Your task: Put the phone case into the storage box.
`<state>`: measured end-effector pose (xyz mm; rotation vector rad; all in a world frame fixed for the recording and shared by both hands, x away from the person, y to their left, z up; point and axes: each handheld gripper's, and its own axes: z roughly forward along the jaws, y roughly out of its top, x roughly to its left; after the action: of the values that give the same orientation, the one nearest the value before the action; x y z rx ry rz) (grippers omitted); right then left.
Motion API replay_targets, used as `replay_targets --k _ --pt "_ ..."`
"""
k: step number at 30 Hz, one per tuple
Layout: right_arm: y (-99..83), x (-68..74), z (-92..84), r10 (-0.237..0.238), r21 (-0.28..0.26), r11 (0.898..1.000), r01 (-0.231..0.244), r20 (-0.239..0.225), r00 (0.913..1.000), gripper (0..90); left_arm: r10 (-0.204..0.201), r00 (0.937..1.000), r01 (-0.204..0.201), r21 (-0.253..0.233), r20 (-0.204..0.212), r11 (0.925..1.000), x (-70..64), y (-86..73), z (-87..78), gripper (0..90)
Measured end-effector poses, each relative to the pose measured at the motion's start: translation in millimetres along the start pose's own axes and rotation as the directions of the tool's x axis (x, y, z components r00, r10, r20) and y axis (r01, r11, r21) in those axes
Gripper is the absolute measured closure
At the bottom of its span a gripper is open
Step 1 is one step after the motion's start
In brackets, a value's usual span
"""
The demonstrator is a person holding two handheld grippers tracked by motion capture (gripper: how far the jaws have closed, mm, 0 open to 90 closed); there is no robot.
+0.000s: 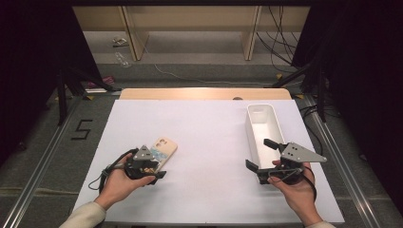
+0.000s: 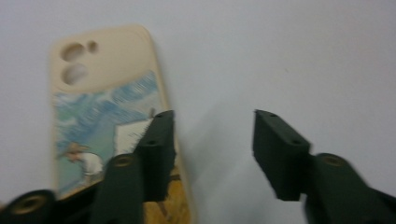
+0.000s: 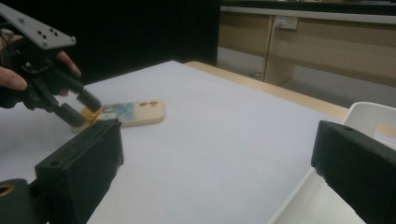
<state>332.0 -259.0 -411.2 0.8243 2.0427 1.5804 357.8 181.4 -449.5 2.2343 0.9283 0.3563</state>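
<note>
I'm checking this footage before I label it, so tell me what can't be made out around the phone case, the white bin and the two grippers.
- Phone case: in the high view the left gripper covers its near end; in the left gripper view the bottom edge cuts it off and the print is blurred.
- White bin: in the high view the right gripper hides its near end; its floor is washed out.
- Floor litter: too small to identify.

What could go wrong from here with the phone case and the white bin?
The left tongs stand open with one jaw over the phone case's edge; closing like this may only push the flat case. The right tongs hover open beside the white bin, so a sideways move could knock it.
</note>
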Motion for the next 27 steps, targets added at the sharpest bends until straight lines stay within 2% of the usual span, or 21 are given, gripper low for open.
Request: replay_targets --k 1,2,4,5,6,7,9,19,24,25,27 --pt "0.4 0.5 -0.2 0.000 -0.003 1.000 0.000 0.002 1.0000 3.1 -0.027 0.9986 0.027 0.001 -0.046 0.9996 4.9 3.1 -3.1 20.9" --pt "0.5 0.5 -0.3 -0.001 -0.004 1.000 0.001 0.002 1.0000 3.1 -0.027 0.9986 0.027 0.001 -0.046 0.9996 4.9 3.1 -3.1 16.1" --pt "0.6 0.7 -0.1 0.000 -0.003 1.000 0.000 0.002 1.0000 3.1 -0.055 0.9948 0.055 -0.003 -0.086 0.9985 10.8 4.7 -4.8 9.2" --pt "0.6 0.7 -0.1 0.000 -0.003 1.000 0.000 0.002 1.0000 3.1 -0.070 0.9928 0.070 0.000 -0.097 0.9975 14.0 5.4 -4.9 9.2" --pt "0.4 0.7 0.3 0.000 -0.002 1.000 0.000 0.001 1.0000 3.0 -0.097 0.9895 0.099 0.017 -0.107 0.9949 18.9 6.4 -4.3 0.0" --pt "0.4 0.7 0.3 0.000 -0.002 1.000 0.000 0.001 1.0000 3.0 -0.097 0.9895 0.099 0.017 -0.107 0.9949 18.9 6.4 -4.3 0.0" --pt "0.3 0.7 0.5 0.001 -0.001 1.000 -0.001 0.002 1.0000 3.0 -0.119 0.9835 0.124 0.026 -0.136 0.9919 24.0 7.3 -3.3 0.0" --pt "0.1 0.3 -0.1 0.001 0.000 1.000 -0.001 0.008 1.0000 3.0 -0.144 0.9804 0.158 0.105 -0.135 0.9818 35.3 13.5 7.9 0.0" --pt "0.2 0.3 -0.4 0.002 -0.003 1.000 -0.002 0.008 1.0000 3.0 -0.135 0.9831 0.152 0.145 -0.124 0.9776 36.1 16.2 14.0 0.0" --pt "0.2 0.3 -0.4 0.002 -0.004 1.000 -0.002 0.009 1.0000 3.0 -0.134 0.9841 0.152 0.169 -0.117 0.9738 36.7 17.3 17.1 0.0" --pt "0.3 0.4 -0.5 0.002 -0.005 1.000 -0.002 0.009 1.0000 3.0 -0.133 0.9848 0.151 0.179 -0.112 0.9722 37.1 17.5 19.1 0.0"
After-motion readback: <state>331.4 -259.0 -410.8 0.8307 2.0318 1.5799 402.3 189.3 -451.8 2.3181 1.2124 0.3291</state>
